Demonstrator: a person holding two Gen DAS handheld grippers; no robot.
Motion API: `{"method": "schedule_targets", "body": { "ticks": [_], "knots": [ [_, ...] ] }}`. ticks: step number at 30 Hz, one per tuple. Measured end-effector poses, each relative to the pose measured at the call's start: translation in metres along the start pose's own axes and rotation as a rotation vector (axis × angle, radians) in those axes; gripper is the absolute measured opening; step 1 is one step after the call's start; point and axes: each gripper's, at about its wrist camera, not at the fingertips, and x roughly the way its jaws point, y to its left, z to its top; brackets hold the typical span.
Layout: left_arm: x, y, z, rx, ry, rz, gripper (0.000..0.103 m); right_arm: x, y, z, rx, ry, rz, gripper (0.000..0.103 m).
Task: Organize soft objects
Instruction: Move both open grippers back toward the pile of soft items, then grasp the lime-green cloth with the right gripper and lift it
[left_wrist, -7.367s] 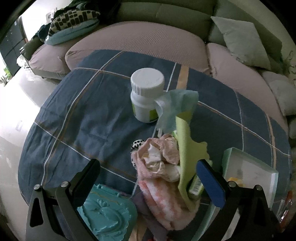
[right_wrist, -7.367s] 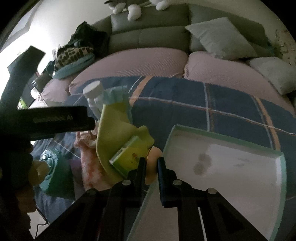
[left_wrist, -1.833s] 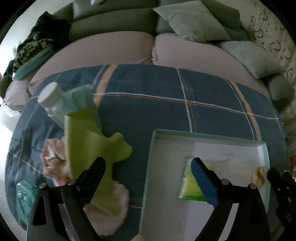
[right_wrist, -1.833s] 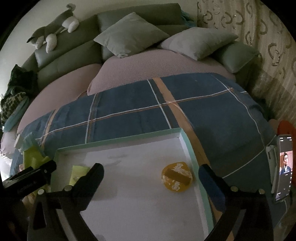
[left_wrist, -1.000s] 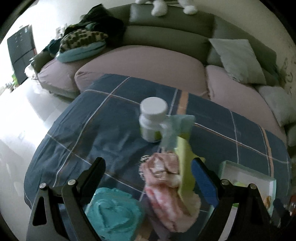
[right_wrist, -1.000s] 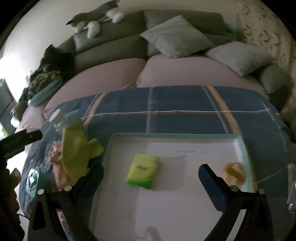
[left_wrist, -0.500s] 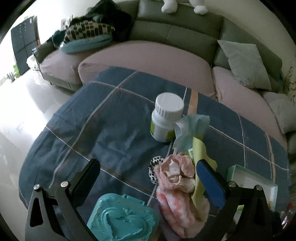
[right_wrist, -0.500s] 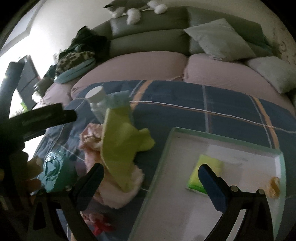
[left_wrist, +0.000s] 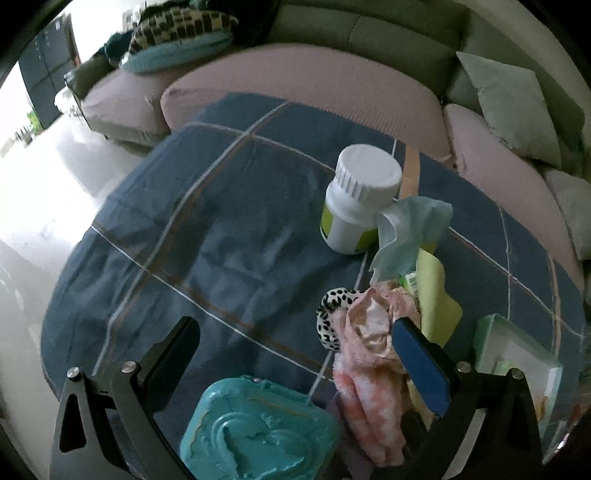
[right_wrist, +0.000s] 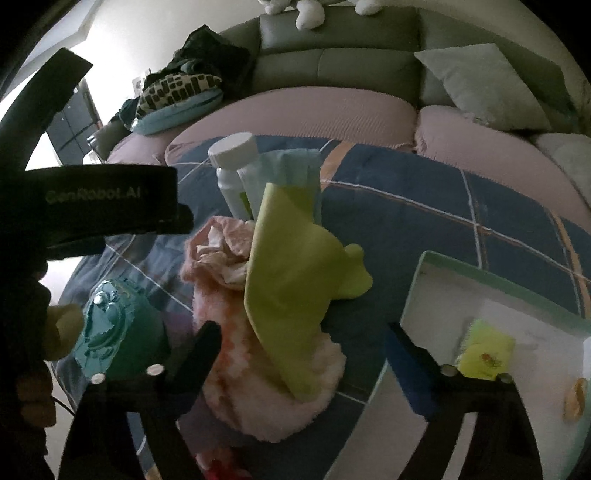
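Closing in: right claw (right_wrist: 301, 350), jaws narrowing yet wide apart, nothing pinched; the cloth pile lies between and just above them in the right view.
Left claw (left_wrist: 295, 347): spread full, empty, over the teal case (left_wrist: 258, 428) at lower centre of the left view.
Green cloth (right_wrist: 295, 280): centre of the right view, draped over the pink towel (right_wrist: 266, 373); long axis runs from upper left, by the bottle (right_wrist: 232, 166), down to lower centre.
Tray (right_wrist: 417, 280): lower right of the right view, beside the pile; a green packet (right_wrist: 484, 354) lies inside.
Nearer hand: the right, I judge; the cloth sits straight ahead of its jaws, while for the left it lies off by the right finger (left_wrist: 421, 365).
Likely next: pinch the cloth's lower end.
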Motion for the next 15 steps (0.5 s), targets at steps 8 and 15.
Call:
{"method": "schedule_targets", "body": {
  "ticks": [8,15],
  "knots": [
    [0.008,0.008,0.004,-0.034,0.018,-0.005,0.103,0.016,0.001,-0.001,0.011,0.018,-0.009,0.078],
    [0.010,0.012,0.004,-0.052,0.025,-0.019,0.103,0.027,-0.002,0.001,0.020,0.021,-0.033,0.058]
  ]
}}
